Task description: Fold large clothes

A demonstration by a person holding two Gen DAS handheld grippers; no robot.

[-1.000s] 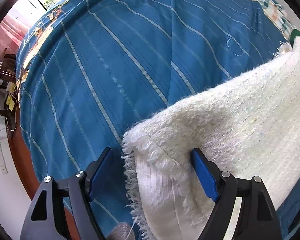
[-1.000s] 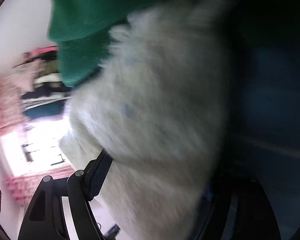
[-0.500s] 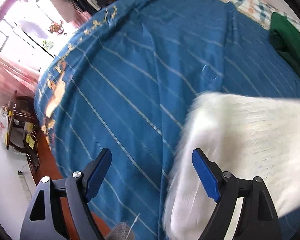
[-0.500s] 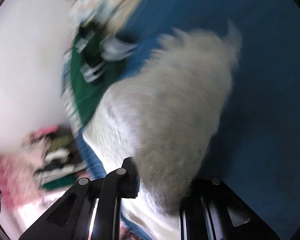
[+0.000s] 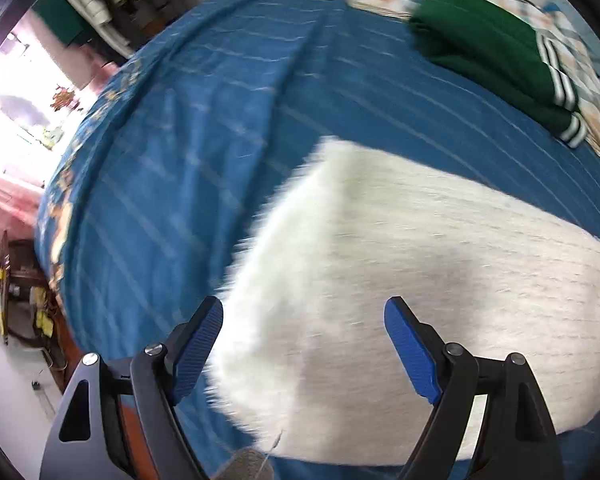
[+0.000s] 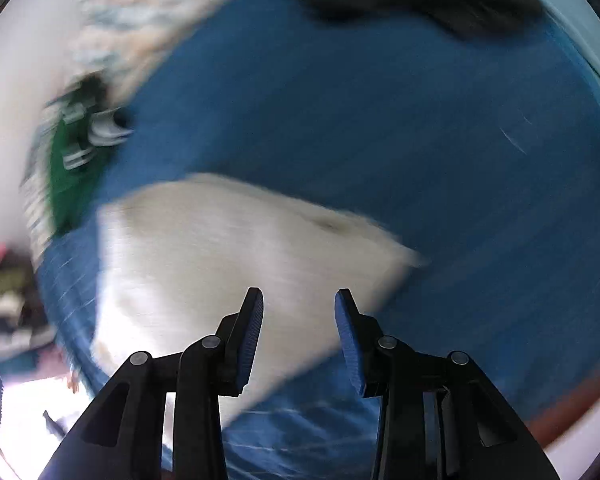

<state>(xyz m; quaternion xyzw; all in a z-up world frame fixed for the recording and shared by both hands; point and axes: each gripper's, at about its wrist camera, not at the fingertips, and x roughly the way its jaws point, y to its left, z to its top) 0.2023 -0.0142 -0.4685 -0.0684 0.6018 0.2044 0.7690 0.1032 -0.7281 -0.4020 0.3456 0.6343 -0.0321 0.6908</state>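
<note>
The white sweater (image 5: 400, 280) lies folded on the bed (image 5: 180, 160), near the green sweater (image 5: 488, 44). Both the left gripper (image 5: 304, 344) and right gripper (image 6: 298, 328) hover above it, jaws apart. Smooth its edges square before stacking.

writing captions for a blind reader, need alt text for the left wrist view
A folded fluffy white garment lies on a blue striped bedspread, with the left gripper above it, jaws open and empty. A folded green garment sits farther back.

bare bedspread (image 5: 172, 184) beside sweater (image 5: 400, 280)
</note>
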